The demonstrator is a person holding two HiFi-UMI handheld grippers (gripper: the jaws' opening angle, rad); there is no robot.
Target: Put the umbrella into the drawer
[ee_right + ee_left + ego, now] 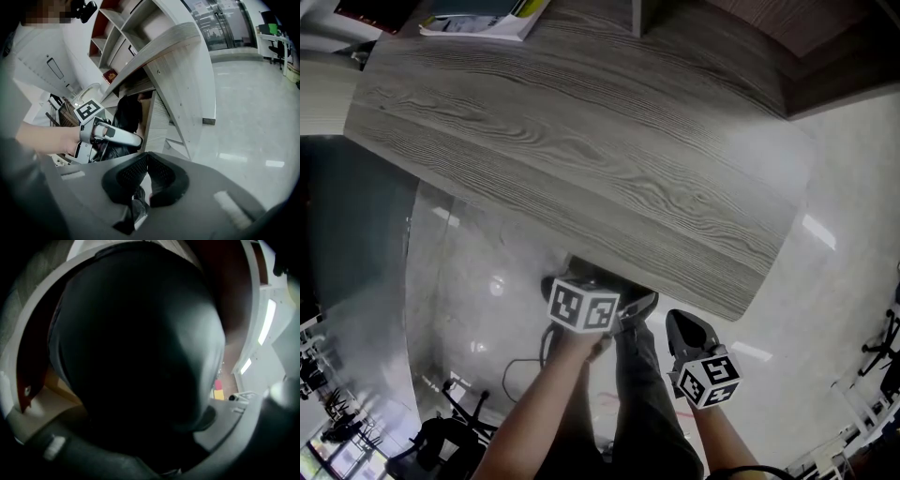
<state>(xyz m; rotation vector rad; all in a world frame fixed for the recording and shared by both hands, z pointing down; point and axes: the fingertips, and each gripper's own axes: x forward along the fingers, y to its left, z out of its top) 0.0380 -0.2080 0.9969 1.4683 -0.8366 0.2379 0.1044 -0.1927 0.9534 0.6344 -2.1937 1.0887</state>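
Note:
A black folded umbrella (125, 115) is gripped by my left gripper (123, 140), right at the open drawer (157, 123) under the grey wood-grain counter (581, 150). Its dark fabric (140, 343) fills the left gripper view and hides what lies behind; the jaws close on it from both sides. In the head view my left gripper (600, 298) sits against the counter's near edge, and most of the umbrella is hidden beneath the counter. Lower and to the right my right gripper (689, 333) hangs, its pads (133, 171) pressed together on nothing.
Books and papers (483, 19) lie at the counter's far left corner. Open shelves (117, 28) rise behind the counter. Below it is glossy floor (825, 281), with a chair base (441, 436) and cables at the lower left. The person's trouser leg (647, 412) is between the arms.

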